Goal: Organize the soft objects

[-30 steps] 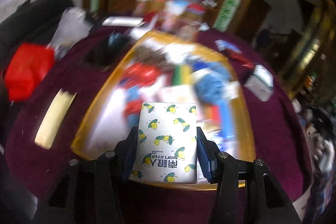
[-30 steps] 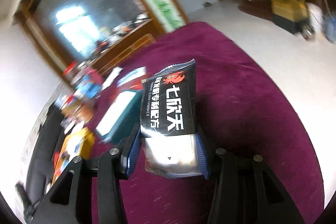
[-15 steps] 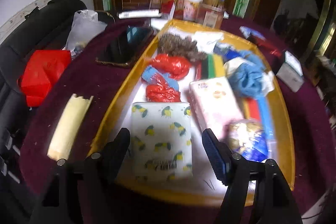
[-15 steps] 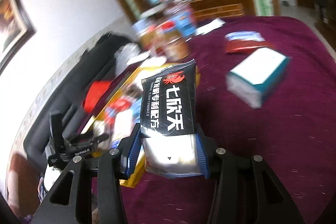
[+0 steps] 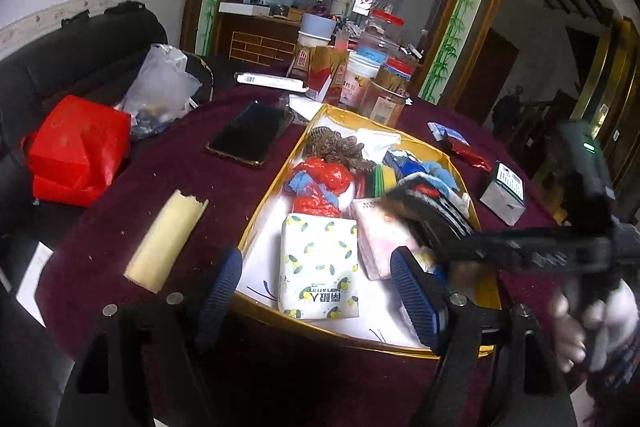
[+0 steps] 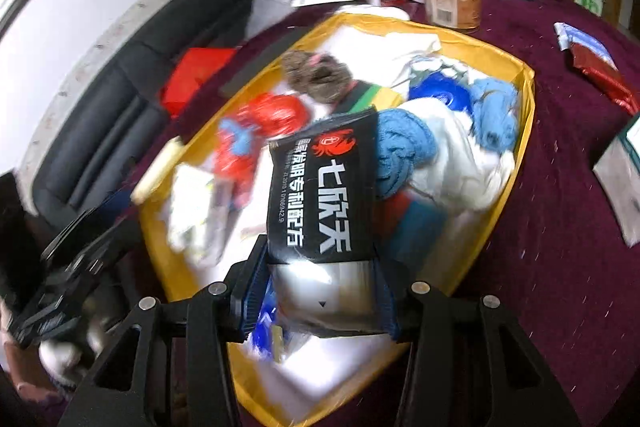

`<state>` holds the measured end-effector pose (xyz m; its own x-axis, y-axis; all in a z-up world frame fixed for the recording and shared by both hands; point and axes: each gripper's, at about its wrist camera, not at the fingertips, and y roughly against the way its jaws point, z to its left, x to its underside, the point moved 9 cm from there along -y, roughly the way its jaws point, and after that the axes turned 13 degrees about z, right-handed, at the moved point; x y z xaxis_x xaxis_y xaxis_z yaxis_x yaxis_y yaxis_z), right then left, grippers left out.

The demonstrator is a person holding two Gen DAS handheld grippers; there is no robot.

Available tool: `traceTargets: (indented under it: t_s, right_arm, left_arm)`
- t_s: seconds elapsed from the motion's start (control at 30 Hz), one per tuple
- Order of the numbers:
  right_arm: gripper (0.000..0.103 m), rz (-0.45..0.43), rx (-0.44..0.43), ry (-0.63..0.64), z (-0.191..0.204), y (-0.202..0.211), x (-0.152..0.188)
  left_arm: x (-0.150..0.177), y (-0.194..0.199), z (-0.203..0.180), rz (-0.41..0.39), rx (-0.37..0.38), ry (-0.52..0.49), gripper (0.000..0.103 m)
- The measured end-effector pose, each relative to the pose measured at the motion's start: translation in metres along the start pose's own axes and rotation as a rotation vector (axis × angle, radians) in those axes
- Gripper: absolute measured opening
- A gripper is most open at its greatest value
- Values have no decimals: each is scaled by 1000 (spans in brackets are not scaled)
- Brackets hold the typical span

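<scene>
Over the yellow tray (image 6: 516, 163), the black snack packet (image 6: 324, 187) hangs clamped between the blue pads of the right gripper (image 6: 320, 291), its white lettering and red crab logo facing up. Half a second ago that packet was off to the tray's side above the maroon cloth; now it sits right above the heap of soft things, with the blue knit cloth (image 6: 404, 151) just beside it and the red plastic bag (image 6: 276, 115) on its other side.

Down in the tray's near end lies the lemon-print tissue pack (image 5: 318, 263), flat on the white liner, touching the pink tissue pack (image 5: 378, 239). The left gripper (image 5: 316, 299) stands spread wide and empty, one pad outside the tray's near rim, the other above it. A second ago it was squeezing that lemon pack; now the pack rests free.

The right gripper comes into the left camera's view as a dark blur above the tray (image 5: 486, 283). Outside the tray, on the maroon tablecloth (image 5: 132, 187), lie a black phone (image 5: 250, 133) and a pale yellow strip (image 5: 166, 241).
</scene>
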<state>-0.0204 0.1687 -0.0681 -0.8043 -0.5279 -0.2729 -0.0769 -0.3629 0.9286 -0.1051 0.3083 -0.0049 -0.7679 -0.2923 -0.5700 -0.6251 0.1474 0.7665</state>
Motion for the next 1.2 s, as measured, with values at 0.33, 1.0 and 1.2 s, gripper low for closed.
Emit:
traceTargets:
  t_s: [0.33,1.0,1.2]
  right_arm:
    - [46,39,58,-22,-5,-9,-11]
    - [89,-396,160,-96,-33,99,76]
    - [89,-402,170,-134,-53,103,96]
  left_arm:
    - [7,-9,0,30,40,8,80]
    - [-7,40,-53,-217,-326,-137,102]
    - [-2,42,-85,-197,-344,-182,102]
